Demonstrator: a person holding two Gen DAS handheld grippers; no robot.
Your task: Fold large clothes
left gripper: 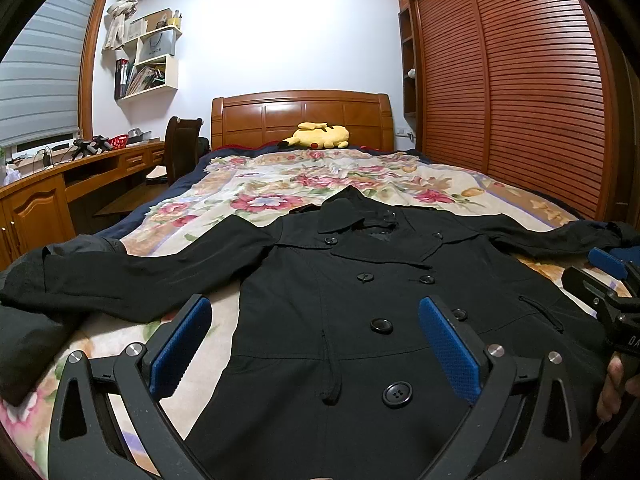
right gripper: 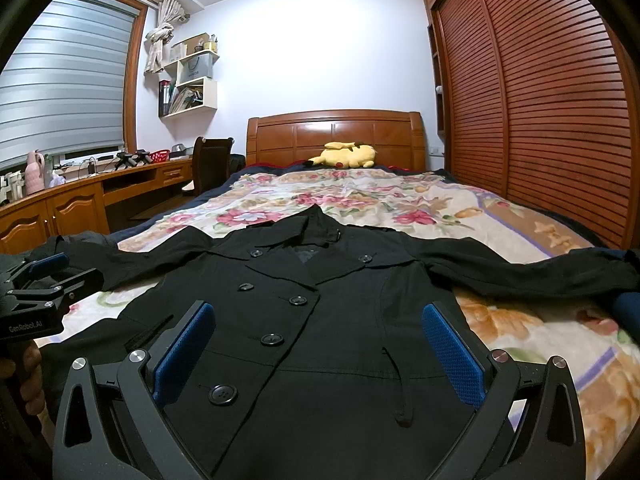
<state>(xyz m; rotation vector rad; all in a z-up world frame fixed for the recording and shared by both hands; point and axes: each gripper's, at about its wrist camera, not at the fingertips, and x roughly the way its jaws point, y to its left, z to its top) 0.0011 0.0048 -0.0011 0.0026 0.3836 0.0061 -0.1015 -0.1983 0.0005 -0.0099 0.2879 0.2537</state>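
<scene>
With both grippers, left gripper (left gripper: 316,344) and right gripper (right gripper: 318,354), spread wide and empty above the black coat (left gripper: 360,320) lying flat on the near bed (left gripper: 280,184), we risk pinching the floral blanket (right gripper: 360,196) too.

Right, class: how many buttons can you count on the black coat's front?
7 in the left wrist view. One column on the coat holds four buttons, collar to hem; the other shows three. A fourth there may hide behind the left gripper.
</scene>
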